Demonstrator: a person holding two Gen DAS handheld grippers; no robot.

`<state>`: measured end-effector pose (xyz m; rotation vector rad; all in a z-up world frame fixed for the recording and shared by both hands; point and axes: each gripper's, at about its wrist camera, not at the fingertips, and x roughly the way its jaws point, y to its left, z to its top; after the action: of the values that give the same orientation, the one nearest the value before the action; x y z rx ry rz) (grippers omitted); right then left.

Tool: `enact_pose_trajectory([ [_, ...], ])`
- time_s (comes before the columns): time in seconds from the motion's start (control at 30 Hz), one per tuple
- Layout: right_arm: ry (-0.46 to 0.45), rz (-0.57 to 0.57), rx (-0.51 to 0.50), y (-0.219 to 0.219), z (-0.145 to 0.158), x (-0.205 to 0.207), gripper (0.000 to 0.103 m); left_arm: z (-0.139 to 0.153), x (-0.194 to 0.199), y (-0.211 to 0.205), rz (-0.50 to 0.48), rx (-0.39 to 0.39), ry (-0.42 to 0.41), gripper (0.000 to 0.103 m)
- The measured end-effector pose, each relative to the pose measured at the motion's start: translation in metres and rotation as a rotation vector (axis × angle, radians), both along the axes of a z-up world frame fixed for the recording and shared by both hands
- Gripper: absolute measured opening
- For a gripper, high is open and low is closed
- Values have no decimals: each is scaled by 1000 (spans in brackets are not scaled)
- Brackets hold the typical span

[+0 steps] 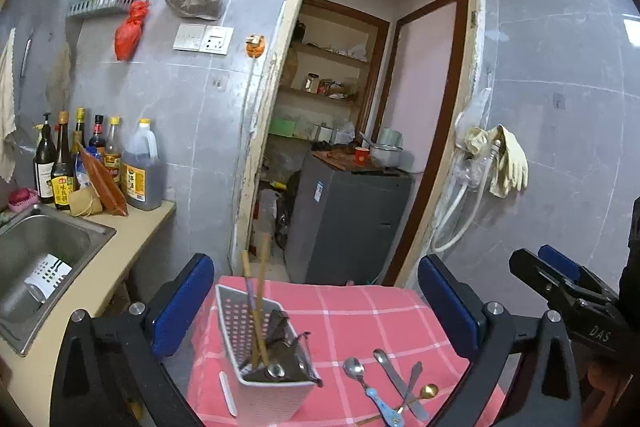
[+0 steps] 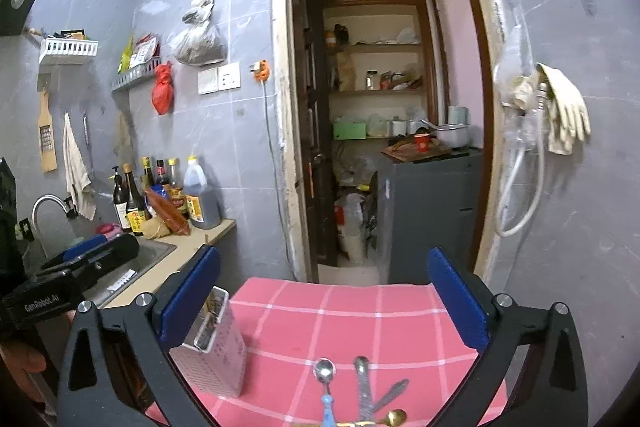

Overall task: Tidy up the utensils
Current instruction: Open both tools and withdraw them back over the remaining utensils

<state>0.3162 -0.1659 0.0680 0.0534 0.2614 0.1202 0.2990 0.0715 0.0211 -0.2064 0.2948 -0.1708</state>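
Both tools point slightly downward over the pink checked cloth [image 1: 360, 311] covering the surface. The left tool [image 1: 316, 301] is spread wide and released, the white perforated utensil holder [image 1: 264, 359] with chopsticks [image 1: 256, 307] standing low between its blue pads. The right tool [image 2: 324, 301] is likewise released and empty, with loose spoons [image 2: 325, 371] lying at bottom center. In the left view the right tool reads "DAS"; in the right view the left tool's body reads "GenRobot.AI".

Holder [image 1: 260, 355] blocks cloth's [image 1: 360, 315] left; loose spoons [image 1: 394, 391] right; centre free
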Motion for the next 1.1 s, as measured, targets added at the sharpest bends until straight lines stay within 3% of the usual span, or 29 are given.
enact_pose_trajectory([
  [0.5, 29, -99, 9, -66, -30, -30, 102, -23, -18, -61, -52, 64, 18, 103],
  [0.9, 249, -61, 62, -118, -94, -7, 101, -73, -3, -99, -125, 67, 185, 103],
  [0.97, 287, -48, 65, -123, -108, -3, 95, -82, 2, -105, -133, 68, 212, 103],
  [1.03, 338, -29, 71, -128, -124, 5, 75, -91, 7, -110, -141, 69, 244, 103],
  [1.1, 378, -14, 79, -129, -138, 9, 68, -99, 12, -116, -147, 72, 266, 101],
])
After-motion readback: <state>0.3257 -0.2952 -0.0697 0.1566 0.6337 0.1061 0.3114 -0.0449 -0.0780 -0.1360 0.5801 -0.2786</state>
